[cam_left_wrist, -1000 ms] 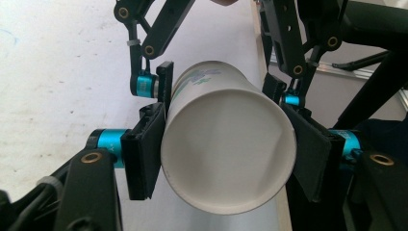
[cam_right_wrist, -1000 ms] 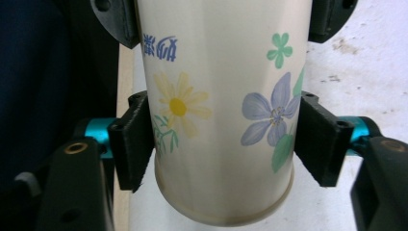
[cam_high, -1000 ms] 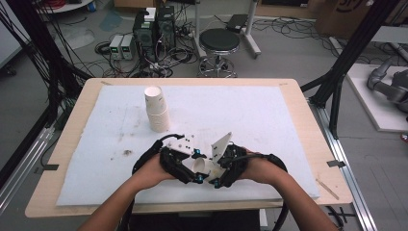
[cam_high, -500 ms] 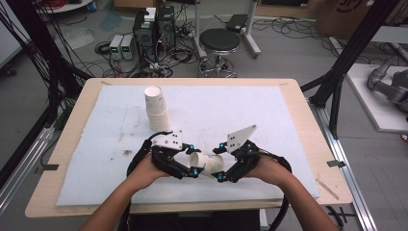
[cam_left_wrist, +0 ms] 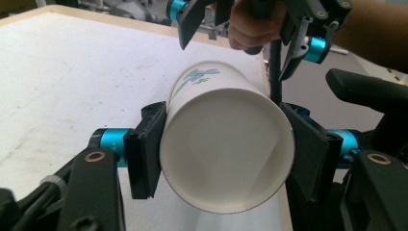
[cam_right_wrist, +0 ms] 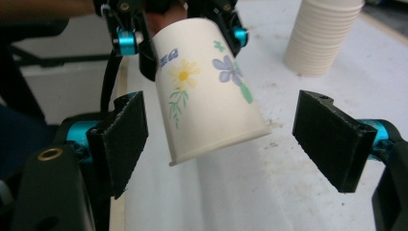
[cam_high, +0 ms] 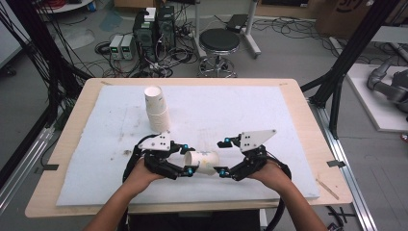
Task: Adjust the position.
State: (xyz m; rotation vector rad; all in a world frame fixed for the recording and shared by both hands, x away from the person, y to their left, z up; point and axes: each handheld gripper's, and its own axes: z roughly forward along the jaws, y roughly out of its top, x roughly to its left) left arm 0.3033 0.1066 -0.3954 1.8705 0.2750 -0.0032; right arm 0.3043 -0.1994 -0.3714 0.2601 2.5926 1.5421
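Left gripper (cam_left_wrist: 226,159): jaws clamped on the paper cup (cam_left_wrist: 226,144), pads flat on opposite sides of the wall just behind the rim. Cup lies on its side off the mat, open mouth toward the left gripper's camera, base pointing at the right gripper (cam_right_wrist: 240,144).

Right gripper: jaws wide, nothing pressed. In its own view the cup's base end hangs between the two pads, nearer the pad on that view's left, clear of both. In the high view the cup (cam_high: 201,162) bridges the gap between left gripper (cam_high: 185,163) and right gripper (cam_high: 222,159).

Looks like a handover or pulling a cup apart. To do it well:
- centre the right jaws on the base end before closing, since the cup sits off-centre and tilted
- close on the stiff bottom ring, not mid-wall; thin paper will oval and slip
- keep the left grip light, because the rim is easily crushed
- don't release the left until the right has bitten

Cup: white paper, tapered, rolled rim, printed flowers (yellow, purple) with green stems, inside plain white and empty.

Beyond the grippers, a stack of plain cups (cam_high: 156,108) stands upside down on the white mat (cam_high: 240,110), well apart.
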